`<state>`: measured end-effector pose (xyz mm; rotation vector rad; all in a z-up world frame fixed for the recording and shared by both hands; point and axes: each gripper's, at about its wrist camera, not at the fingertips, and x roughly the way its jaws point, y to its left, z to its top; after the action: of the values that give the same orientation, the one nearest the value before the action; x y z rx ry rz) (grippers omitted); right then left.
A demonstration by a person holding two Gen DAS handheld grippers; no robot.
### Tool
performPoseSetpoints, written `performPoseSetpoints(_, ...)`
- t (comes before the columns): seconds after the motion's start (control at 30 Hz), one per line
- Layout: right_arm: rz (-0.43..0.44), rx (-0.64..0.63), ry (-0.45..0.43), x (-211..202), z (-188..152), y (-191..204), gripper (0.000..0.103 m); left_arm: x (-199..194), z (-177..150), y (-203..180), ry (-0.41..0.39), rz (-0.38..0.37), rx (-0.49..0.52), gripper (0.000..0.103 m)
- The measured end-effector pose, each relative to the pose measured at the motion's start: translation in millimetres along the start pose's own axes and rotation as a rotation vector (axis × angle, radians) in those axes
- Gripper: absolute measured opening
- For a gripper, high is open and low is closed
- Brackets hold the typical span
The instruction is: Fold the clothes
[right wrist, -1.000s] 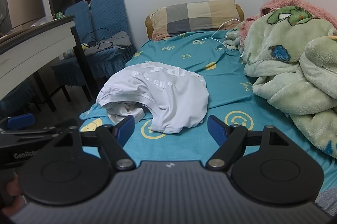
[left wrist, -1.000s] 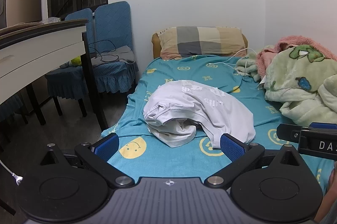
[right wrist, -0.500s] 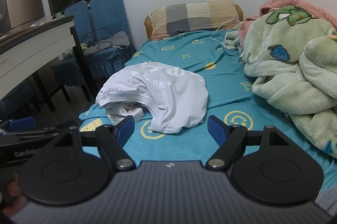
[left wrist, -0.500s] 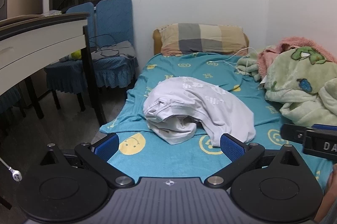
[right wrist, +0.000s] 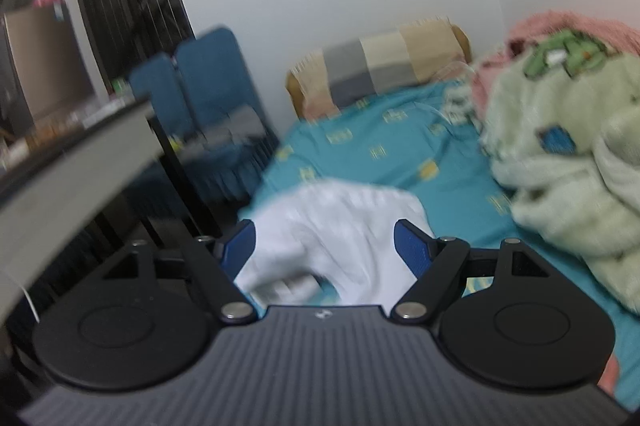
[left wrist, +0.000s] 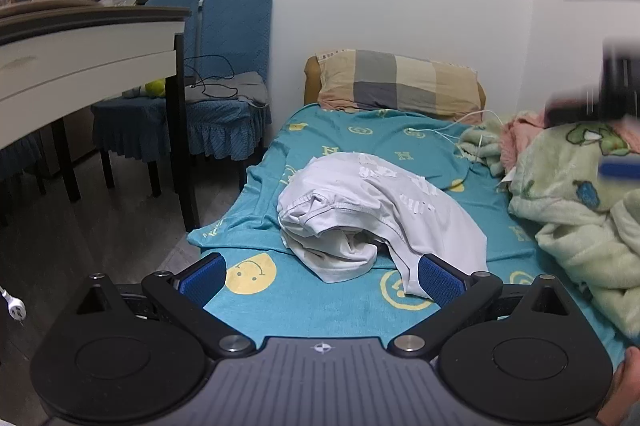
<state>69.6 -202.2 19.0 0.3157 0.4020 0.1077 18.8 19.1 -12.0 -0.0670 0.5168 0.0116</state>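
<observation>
a crumpled white shirt [left wrist: 372, 214] lies in a heap on a bed [left wrist: 320, 306] covered with a teal sheet printed with yellow smiley faces, near the bed's front edge and toward the side that faces the floor. seen from the left wrist camera, the left gripper [left wrist: 320, 276] hangs above the front of the bed with its blue-padded fingers [left wrist: 202, 278] spread wide and nothing between them; the right-hand pad overlaps the lowest corner of the shirt in the view, though whether they touch cannot be told. the right wrist camera's picture is blurred, but it shows the right gripper [right wrist: 324, 246] also spread wide and empty, with the white shirt [right wrist: 336, 226] lying between its fingers in the view. a dark blurred shape at the right edge of the left view cannot be made out for certain. a checked pillow [left wrist: 400, 82] rests at the head of the bed against the white wall, a pale green fleece blanket [left wrist: 576, 210] is piled along the far side, and a white cable [left wrist: 460, 120] trails over the sheet below the pillow. beside the bed stand two blue chairs [left wrist: 224, 66] and a table [left wrist: 80, 54] with a white edge and dark legs.
</observation>
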Motion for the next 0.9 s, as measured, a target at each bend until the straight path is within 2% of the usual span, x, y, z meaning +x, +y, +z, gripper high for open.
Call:
performPoseSetpoints(0.13, 0.014, -0.014, -0.015, 12, 10, -7, 0.078, 5, 0, 5, 0.011, -0.026, -0.037, 0.103)
performPoseSetpoints(0.27, -0.015, 0.032, 0.049, 29, -15, -34, 0.078, 17, 2, 6, 0.025, -0.035, -0.060, 0.103)
performPoseSetpoints(0.37, -0.025, 0.066, 0.116, 40, -27, -51, 0.078, 36, 11, 1, 0.041, -0.041, -0.039, 0.102)
performPoseSetpoints(0.43, -0.033, 0.080, 0.115, 41, -30, -58, 0.078, 53, 20, -4, 0.062, -0.038, -0.022, 0.102)
performPoseSetpoints(0.63, -0.065, 0.133, 0.112, 48, -33, -83, 0.078, 125, 40, -7, 0.152, -0.052, -0.111, 0.101)
performPoseSetpoints(0.73, -0.102, 0.158, 0.127, 55, -34, -98, 0.078, 159, 39, -8, 0.191, -0.053, -0.139, 0.099)
performPoseSetpoints(0.9, -0.125, 0.258, 0.145, 63, -34, -125, 0.078, 203, 25, 4, 0.240, -0.128, -0.274, 0.091)
